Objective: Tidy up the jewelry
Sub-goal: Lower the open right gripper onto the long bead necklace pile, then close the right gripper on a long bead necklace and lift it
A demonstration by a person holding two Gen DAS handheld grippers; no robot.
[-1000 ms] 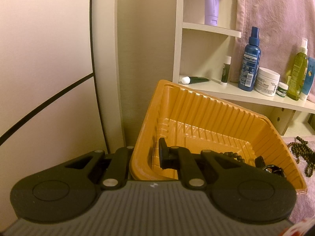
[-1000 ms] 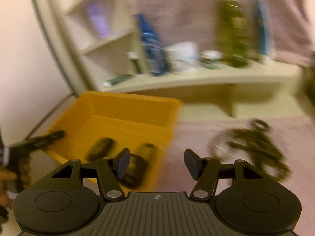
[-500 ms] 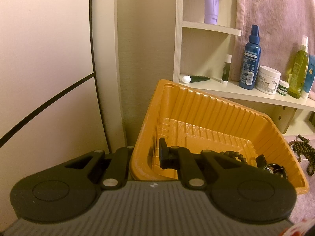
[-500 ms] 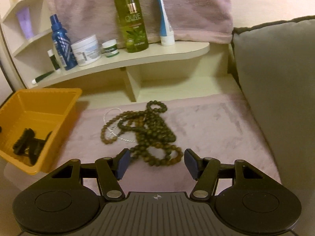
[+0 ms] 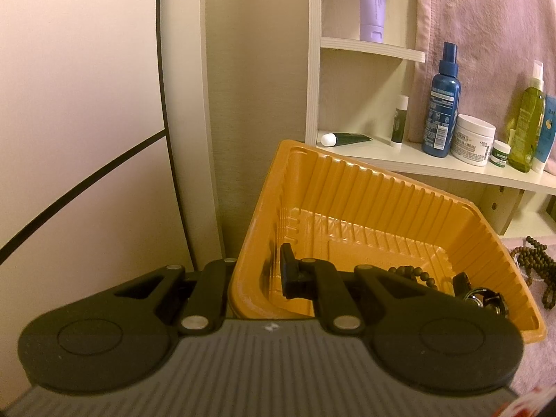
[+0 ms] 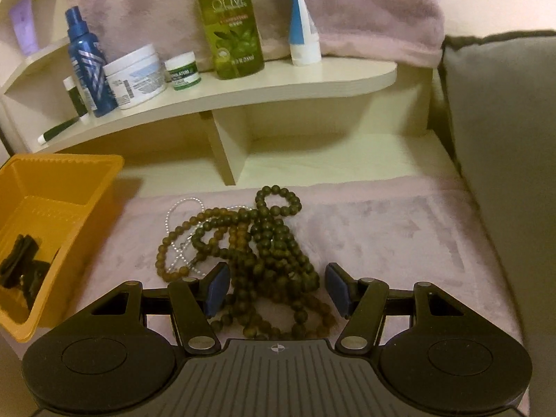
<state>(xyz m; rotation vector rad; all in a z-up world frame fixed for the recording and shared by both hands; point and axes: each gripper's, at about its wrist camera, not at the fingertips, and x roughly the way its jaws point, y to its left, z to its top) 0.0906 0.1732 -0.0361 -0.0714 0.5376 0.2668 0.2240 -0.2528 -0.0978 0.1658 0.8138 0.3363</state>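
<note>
An orange plastic tray (image 5: 347, 187) stands tilted; my left gripper (image 5: 257, 274) is shut on its near left wall, one finger inside, one outside. Inside lie a dark bead strand (image 5: 413, 274) and dark watches (image 5: 486, 299). In the right wrist view the tray (image 6: 69, 173) is at the left with the dark items (image 6: 21, 264) in it. A pile of brown and green bead necklaces (image 6: 257, 243) with a thin clear-bead strand (image 6: 180, 208) lies on the pink cloth. My right gripper (image 6: 276, 288) is open and empty, its jaws on either side of the pile's near end.
A cream shelf (image 6: 243, 87) behind holds a blue spray bottle (image 6: 87, 66), white cream jar (image 6: 135, 76), small green jar (image 6: 182, 71), olive bottle (image 6: 232, 24) and a tube (image 6: 302, 27). A grey cushion (image 6: 504, 173) borders the right side. A pink towel (image 5: 486, 34) hangs behind.
My right gripper swung from over the tray to the right and came down close over the bead pile. My left gripper kept its hold on the tray, which barely moved.
</note>
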